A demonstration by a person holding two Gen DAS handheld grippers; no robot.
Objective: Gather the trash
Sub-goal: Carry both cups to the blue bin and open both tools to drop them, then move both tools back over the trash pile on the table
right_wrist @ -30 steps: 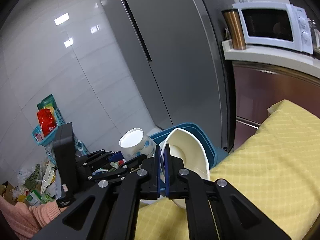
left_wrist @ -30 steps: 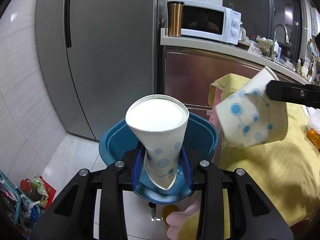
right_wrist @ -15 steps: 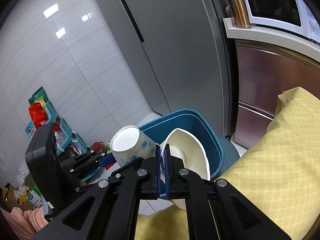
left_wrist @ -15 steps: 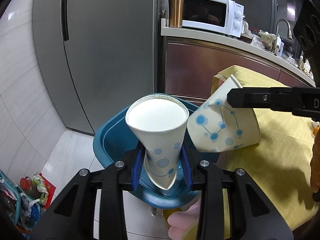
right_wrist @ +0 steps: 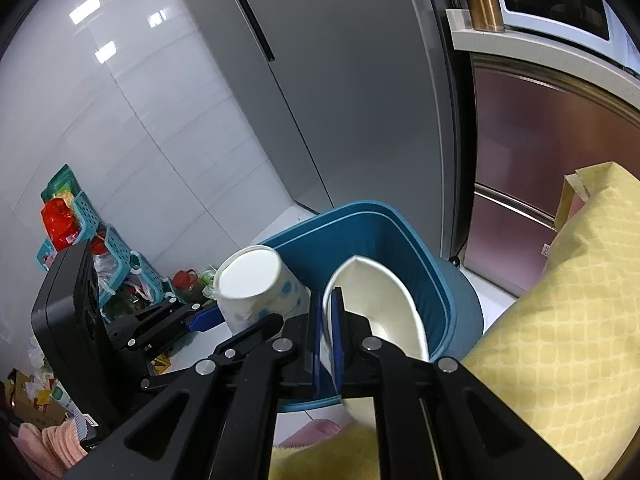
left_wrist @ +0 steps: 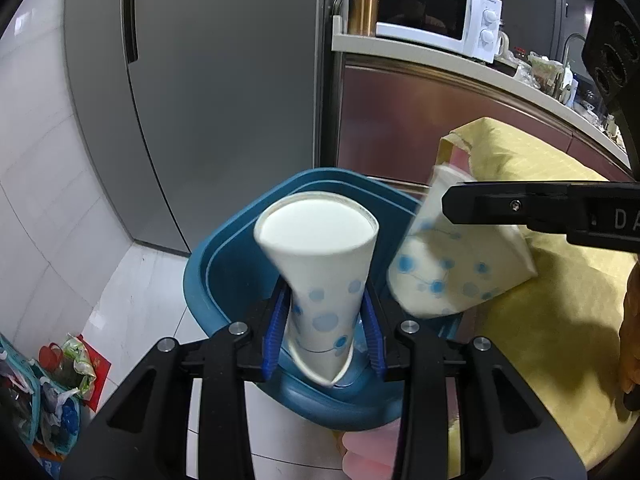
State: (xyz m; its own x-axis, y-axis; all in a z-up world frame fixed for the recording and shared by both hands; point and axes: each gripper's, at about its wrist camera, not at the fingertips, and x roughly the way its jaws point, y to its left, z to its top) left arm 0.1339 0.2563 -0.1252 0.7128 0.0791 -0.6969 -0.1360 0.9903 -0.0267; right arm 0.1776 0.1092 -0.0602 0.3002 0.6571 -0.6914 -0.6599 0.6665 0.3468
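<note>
While both tongs point(left_wrist: 323, 340) grip cups point(left_wrist: 320, 280), bin point(left_wrist: 224, 280) lies beneath.

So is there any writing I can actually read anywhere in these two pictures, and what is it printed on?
"DA", cut off by the picture's edge: white letters on the black finger of the right gripper.
Small dark brand mark on the white microwave oven: too small to read.
Packets in the teal plastic baskets on the floor: print too blurred to read.
Blue-dotted white paper cups: pattern only, no words.
</note>
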